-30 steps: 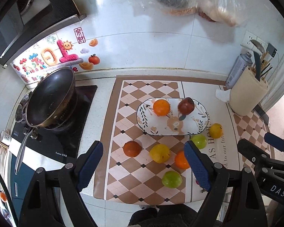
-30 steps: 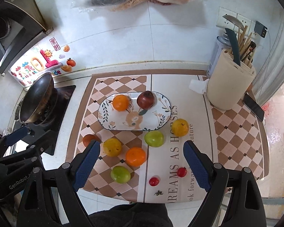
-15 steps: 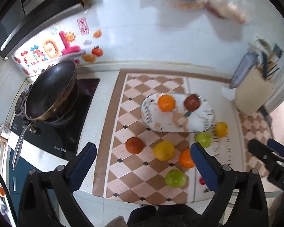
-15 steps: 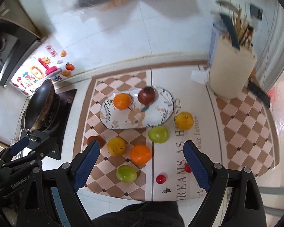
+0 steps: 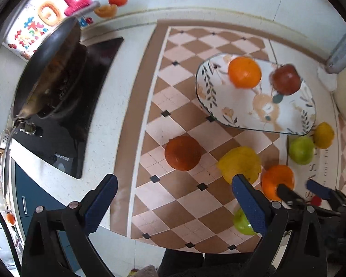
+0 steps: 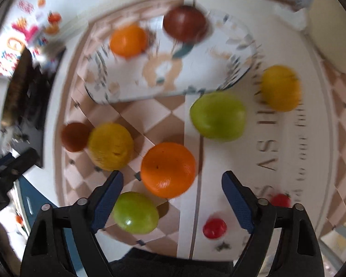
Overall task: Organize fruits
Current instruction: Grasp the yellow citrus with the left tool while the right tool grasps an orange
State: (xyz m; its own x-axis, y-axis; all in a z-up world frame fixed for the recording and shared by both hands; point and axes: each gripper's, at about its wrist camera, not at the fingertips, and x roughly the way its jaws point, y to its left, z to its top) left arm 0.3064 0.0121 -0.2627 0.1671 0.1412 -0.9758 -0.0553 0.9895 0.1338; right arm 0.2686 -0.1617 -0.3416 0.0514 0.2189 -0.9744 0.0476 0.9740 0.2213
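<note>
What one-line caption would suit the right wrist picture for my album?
Open right gripper above an orange on a checkered mat, loose fruits around, two already on the patterned plate.

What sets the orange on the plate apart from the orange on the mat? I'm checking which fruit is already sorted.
The plate orange lies inside the patterned plate, beside the dark red fruit; the mat orange lies on the checkered mat, off the plate. The mat orange sits just ahead of the open right tongs; the plate orange lies far beyond them. Both are round, bright orange and ungripped.
</note>
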